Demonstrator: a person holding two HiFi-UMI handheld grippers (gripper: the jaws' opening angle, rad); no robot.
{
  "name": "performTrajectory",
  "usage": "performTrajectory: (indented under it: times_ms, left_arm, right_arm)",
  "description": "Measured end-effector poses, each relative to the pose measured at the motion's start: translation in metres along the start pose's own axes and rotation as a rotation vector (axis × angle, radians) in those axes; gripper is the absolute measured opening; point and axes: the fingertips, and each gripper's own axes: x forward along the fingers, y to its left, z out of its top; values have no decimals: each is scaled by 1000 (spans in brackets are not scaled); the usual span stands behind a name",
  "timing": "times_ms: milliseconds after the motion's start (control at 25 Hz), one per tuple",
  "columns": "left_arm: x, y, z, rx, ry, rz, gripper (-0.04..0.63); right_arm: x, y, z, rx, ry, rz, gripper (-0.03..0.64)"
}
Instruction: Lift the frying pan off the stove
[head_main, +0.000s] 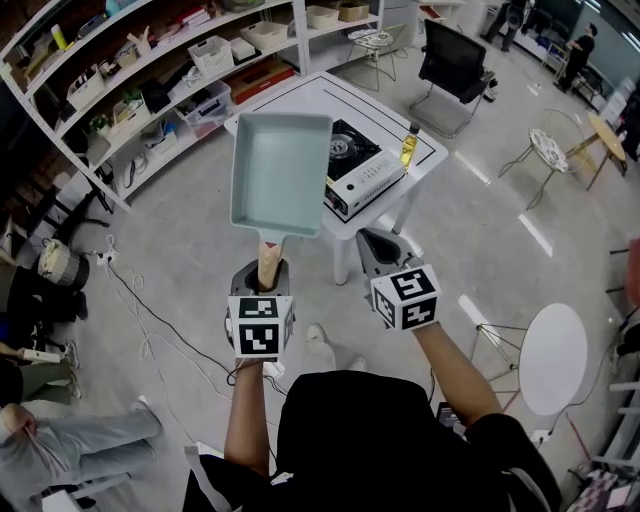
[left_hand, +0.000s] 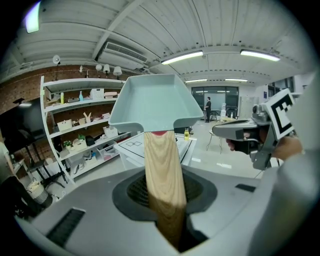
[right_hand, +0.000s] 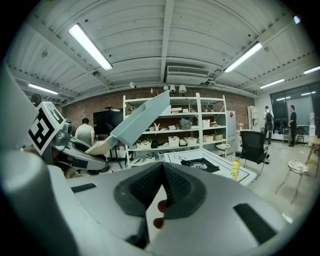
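The frying pan (head_main: 280, 170) is a pale blue-green rectangular pan with a wooden handle (head_main: 270, 262). It hangs in the air in front of the white table (head_main: 300, 100), apart from the black-and-white portable stove (head_main: 355, 165). My left gripper (head_main: 268, 270) is shut on the handle. In the left gripper view the handle (left_hand: 162, 170) runs up from between the jaws to the pan (left_hand: 155, 102). My right gripper (head_main: 378, 243) is beside it on the right, shut and holding nothing. In the right gripper view the pan (right_hand: 142, 117) is tilted at the upper left and the stove (right_hand: 200, 164) lies ahead.
A yellow bottle (head_main: 409, 145) stands on the table beside the stove. White shelving (head_main: 150, 80) with boxes runs along the left. A black chair (head_main: 452, 65), stools and a round white table (head_main: 552, 358) stand to the right. Cables (head_main: 150, 310) trail over the floor on the left.
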Motion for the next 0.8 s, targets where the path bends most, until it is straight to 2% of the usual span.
performTrajectory:
  times_ms: [240,800]
  left_arm:
    - [-9,-7,-8,-29,0,-14,97]
    - [-21,-13,-21,-34,5,-4,97]
  right_arm:
    - [-11,6,-5,-3,-4,3,2]
    - [-23,13,-13,1,0,3,2]
